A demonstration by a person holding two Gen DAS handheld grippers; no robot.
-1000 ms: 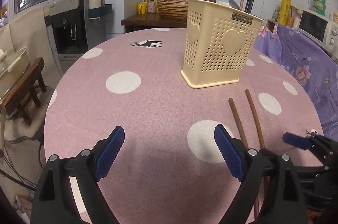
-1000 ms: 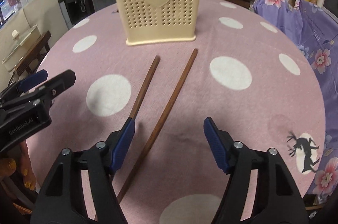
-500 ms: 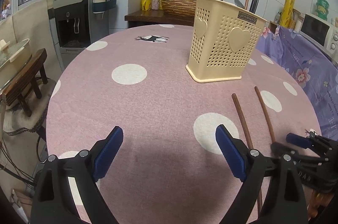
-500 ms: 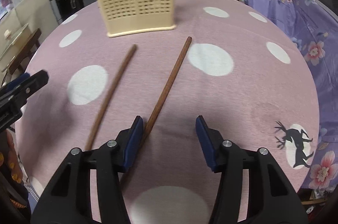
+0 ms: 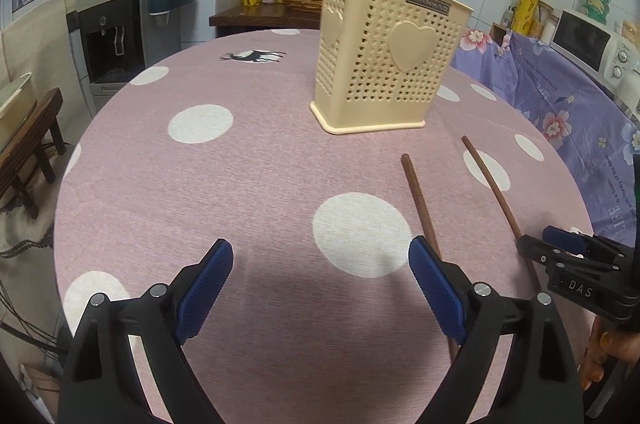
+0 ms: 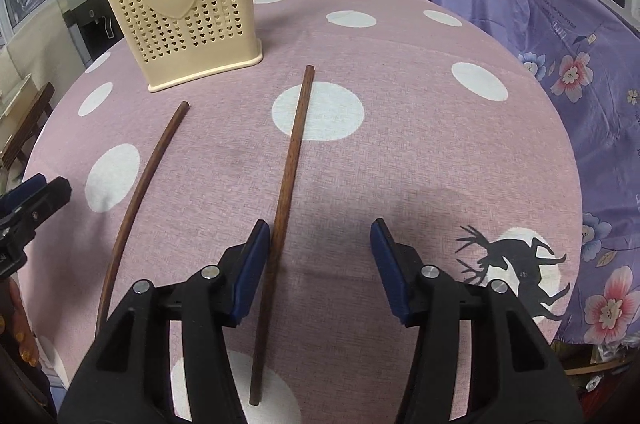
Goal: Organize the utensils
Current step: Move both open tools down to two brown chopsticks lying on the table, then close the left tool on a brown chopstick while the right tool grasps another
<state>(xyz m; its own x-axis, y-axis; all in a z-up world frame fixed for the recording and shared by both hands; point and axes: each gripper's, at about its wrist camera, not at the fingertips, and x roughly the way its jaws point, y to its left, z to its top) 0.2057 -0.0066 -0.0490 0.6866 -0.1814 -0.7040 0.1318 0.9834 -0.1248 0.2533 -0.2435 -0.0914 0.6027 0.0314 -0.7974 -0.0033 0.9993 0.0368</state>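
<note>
Two brown wooden chopsticks lie on the pink dotted tablecloth in front of a cream perforated utensil holder point(image 6: 188, 12) point(image 5: 384, 56). The right chopstick point(image 6: 292, 152) point(image 5: 496, 196) runs between the jaws of my right gripper point(image 6: 320, 232), close beside the left pad but not pinched. That gripper is about half open, low over the cloth. The left chopstick point(image 6: 148, 176) point(image 5: 420, 208) lies free, passing just right of my left gripper point(image 5: 320, 256), which is wide open and holds nothing. The holder has several utensils standing in it.
The round table point(image 5: 240, 184) drops off at its left and near edges. A purple floral cloth point(image 6: 560, 44) covers furniture at the right, with a microwave point(image 5: 588, 40) behind it. A water dispenser point(image 5: 108, 32) and a wooden stool point(image 5: 28, 144) stand at the left.
My right gripper has slid to the right from the left chopstick to straddle the right one, and its jaws have narrowed. The left gripper has shifted only slightly and stays open.
</note>
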